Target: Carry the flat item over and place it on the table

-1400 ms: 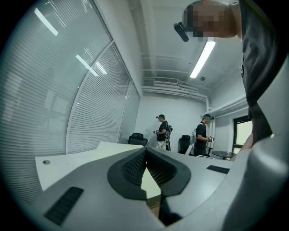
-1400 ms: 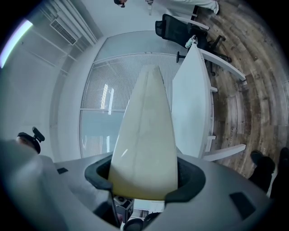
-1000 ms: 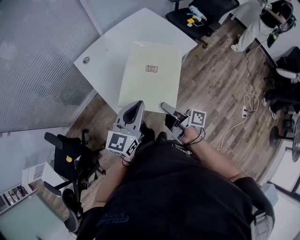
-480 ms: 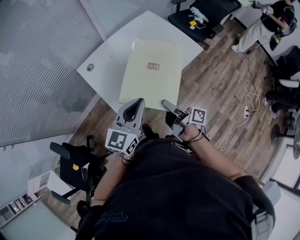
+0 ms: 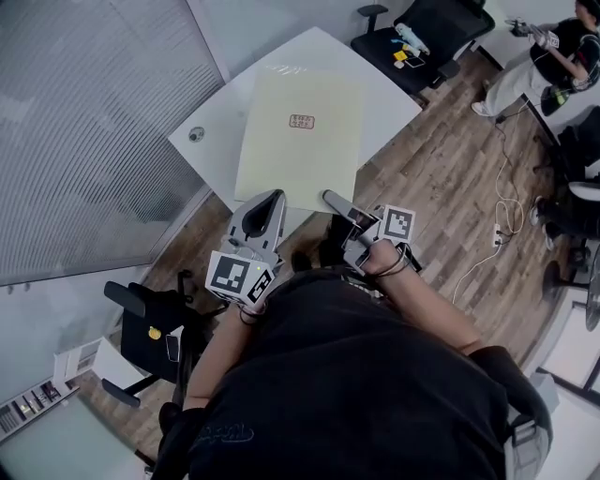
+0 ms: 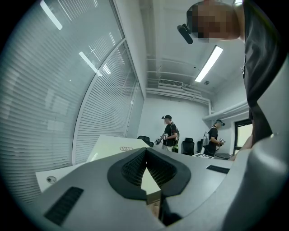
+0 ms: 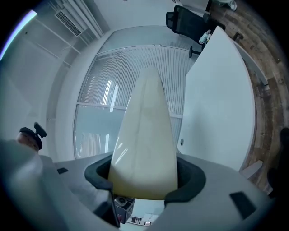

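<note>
We hold a flat panel (image 5: 298,155) by its near edge: a thin, stiff-looking rectangular sheet, matte pale cream, with a small reddish label (image 5: 302,121) printed near its middle. The left gripper (image 5: 270,199) has its dark ribbed pads closed on the near left corner, with a sliver of the cream edge wedged between them. The right gripper (image 5: 334,201) grips the near right corner; in the right gripper view the sheet fills the gap between the black pads and runs away from them as a smooth, faintly glossy tongue.

The panel reaches out over a white table (image 5: 217,127) with a smooth top, rounded corners and a small round grommet (image 5: 195,134) near its left edge. The sheet covers the middle of the top, with bare white on both sides. We cannot tell from above whether it lies on the table or hangs just over it.

To the left runs a glass wall (image 5: 94,122) with fine horizontal slats. To the right lies open wood-plank floor (image 5: 441,178) with a loose pale cable (image 5: 497,216). A black office chair (image 5: 427,28) stands past the table's far corner, and another person (image 5: 548,47) is well apart.
</note>
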Demonstrator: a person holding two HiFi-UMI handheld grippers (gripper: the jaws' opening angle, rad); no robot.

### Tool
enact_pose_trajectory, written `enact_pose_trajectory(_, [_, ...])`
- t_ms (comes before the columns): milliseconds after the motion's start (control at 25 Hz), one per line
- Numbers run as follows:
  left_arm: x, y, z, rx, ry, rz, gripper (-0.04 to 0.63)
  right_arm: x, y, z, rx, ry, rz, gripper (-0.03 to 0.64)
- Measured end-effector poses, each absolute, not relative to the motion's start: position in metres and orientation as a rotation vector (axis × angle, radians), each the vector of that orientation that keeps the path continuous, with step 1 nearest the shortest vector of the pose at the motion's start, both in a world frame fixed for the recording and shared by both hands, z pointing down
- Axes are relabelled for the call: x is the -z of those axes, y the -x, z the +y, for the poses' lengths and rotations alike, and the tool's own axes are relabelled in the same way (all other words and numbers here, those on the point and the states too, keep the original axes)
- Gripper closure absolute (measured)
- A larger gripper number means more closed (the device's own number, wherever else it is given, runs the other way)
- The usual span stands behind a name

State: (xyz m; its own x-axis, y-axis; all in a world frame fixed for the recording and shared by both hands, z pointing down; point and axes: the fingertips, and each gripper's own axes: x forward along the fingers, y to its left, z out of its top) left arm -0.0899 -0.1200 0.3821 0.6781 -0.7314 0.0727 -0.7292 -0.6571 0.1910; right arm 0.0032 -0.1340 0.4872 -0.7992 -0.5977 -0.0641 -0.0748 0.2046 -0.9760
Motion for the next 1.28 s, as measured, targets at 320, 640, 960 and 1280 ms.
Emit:
enact_pose_trajectory(320, [-0.382,0.104,-0.144,0.042,-2.652,-1.248,0.582,-0.487,0.011,-0.159,1.662,0.577,2.082,0.321])
enact_pose_trajectory(640, [-0.382,0.114,-0.177,0.085,-2.605,-1.347,0.581,-0.492,0.013,-0.192,1.707,0.553,2.115,0.321])
enact_pose_trajectory(960, [-0.391,0.115,-0.212,0.097,-2.537,-1.411,0.581,-0.501,0.009,-0.227,1.752,0.545,2.160,0.321])
enact_pose_trajectory(1280, [-0.407,0.106,-0.245,0.090,-2.485,-1.416,0.581,-0.516,-0.003,-0.253,1.815,0.563,2.141,0.321])
